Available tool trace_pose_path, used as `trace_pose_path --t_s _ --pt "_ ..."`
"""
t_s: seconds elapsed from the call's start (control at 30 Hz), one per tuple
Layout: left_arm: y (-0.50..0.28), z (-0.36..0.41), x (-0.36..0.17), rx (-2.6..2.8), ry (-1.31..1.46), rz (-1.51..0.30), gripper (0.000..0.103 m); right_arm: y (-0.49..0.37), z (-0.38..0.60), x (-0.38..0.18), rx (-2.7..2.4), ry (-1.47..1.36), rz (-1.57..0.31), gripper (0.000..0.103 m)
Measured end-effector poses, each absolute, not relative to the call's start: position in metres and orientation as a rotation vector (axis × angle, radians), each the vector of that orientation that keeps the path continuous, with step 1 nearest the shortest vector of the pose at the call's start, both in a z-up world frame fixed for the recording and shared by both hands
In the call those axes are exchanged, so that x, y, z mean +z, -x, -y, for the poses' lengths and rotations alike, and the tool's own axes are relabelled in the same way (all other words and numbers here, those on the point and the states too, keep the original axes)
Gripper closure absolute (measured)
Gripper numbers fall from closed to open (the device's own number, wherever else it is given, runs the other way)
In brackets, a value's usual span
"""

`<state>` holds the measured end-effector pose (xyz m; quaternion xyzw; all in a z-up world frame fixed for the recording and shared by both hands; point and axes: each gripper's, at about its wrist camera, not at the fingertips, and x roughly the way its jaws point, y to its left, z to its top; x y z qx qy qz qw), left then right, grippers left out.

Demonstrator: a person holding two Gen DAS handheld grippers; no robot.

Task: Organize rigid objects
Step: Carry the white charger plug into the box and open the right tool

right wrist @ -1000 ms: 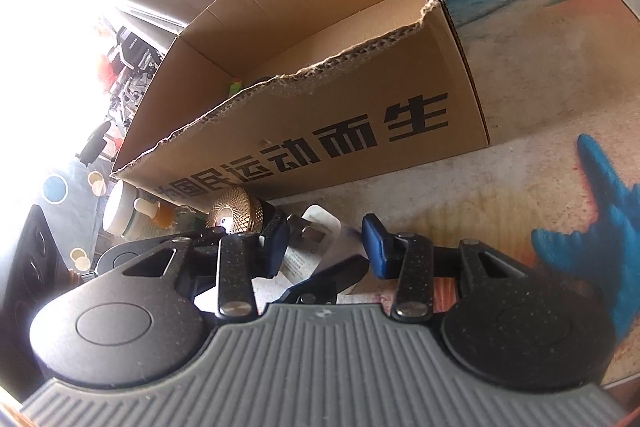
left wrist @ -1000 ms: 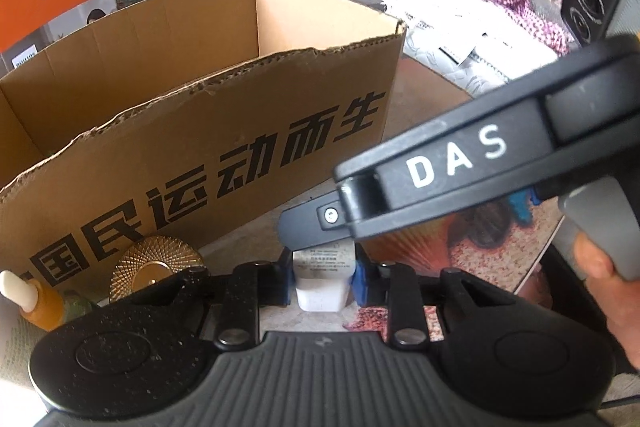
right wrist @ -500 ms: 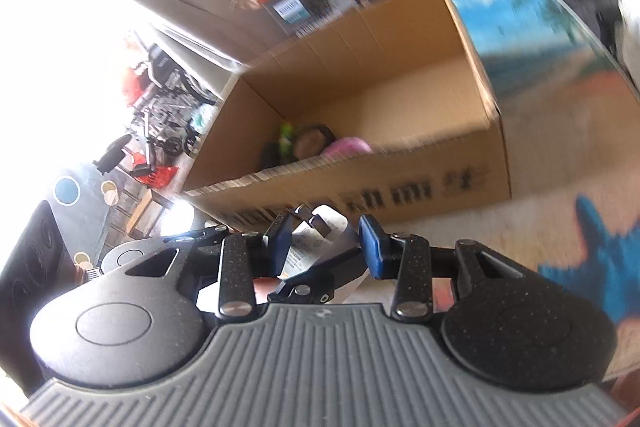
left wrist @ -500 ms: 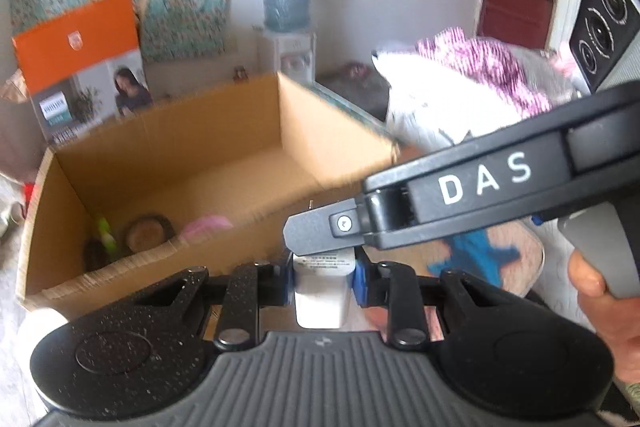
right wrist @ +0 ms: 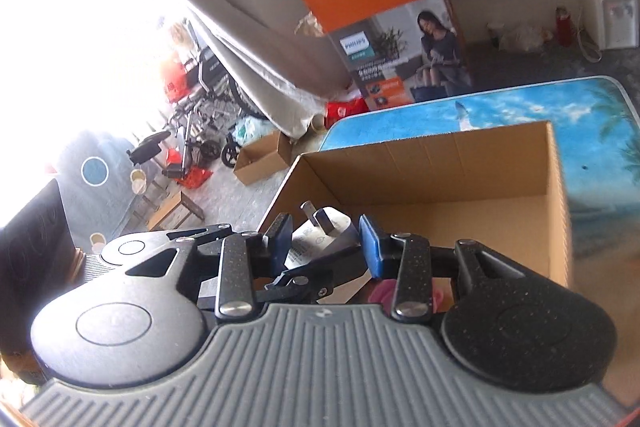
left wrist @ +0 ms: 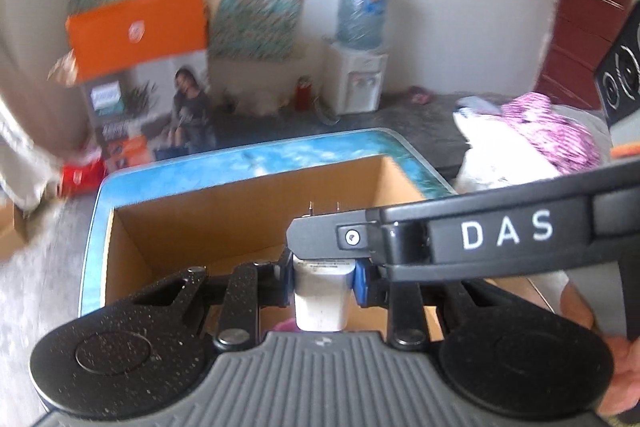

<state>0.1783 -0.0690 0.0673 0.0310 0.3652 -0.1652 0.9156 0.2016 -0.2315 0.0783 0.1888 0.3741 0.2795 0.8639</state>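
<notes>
A white plug-in charger sits between the blue pads of my left gripper, which is shut on it. One finger of the right gripper, marked DAS, crosses in front of the charger's pronged end. In the right wrist view my right gripper is shut on the same charger, prongs pointing up and away, with a left-gripper finger below it. Both grippers hang over the near edge of an open cardboard box. Something pink lies inside it.
The box stands on a table with a beach print. An orange product carton, a water dispenser, a clothes pile and a black speaker surround it. A hand holds the right gripper.
Both grippers have risen together with the charger, from table level in front of the box's printed wall to above its rim. The box's inside and the room behind have come into view.
</notes>
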Motion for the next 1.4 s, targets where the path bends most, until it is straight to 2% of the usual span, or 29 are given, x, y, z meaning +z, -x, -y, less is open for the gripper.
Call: trace_pose_path --t_s 0.2,0.43,0.67,1.07,1.17,1.23,1.4 --pt "-0.234 0.064 0.038 -0.237 -0.028 -0.868 0.075 -0.275 0.216 0.041 0.597 -0.418 -0.914 0.066" --pt "-0.269 0.061 0.005 -0.161 -0.005 -0.968 0.075 -0.323 0.201 -0.005 0.605 -0.427 -1.024 0.065" --pt "-0.289 0.061 -0.017 -0.109 0.001 -1.028 0.075 -0.346 0.192 -0.032 0.608 -0.409 -1.076 0.065" --pt "-0.291 0.069 -0.016 -0.126 -0.039 -1.034 0.073 -0.35 0.191 -0.043 0.603 -0.408 -1.065 0.064" --pt "-0.284 0.069 -0.007 -0.132 -0.043 -1.007 0.059 -0.345 0.195 -0.035 0.603 -0.411 -1.04 0.064" --pt "-0.278 0.07 0.001 -0.131 -0.054 -0.978 0.044 -0.34 0.2 -0.027 0.594 -0.422 -1.018 0.064" --pt "-0.251 0.07 0.027 -0.155 -0.062 -0.905 0.031 -0.307 0.224 0.007 0.571 -0.472 -0.915 0.064"
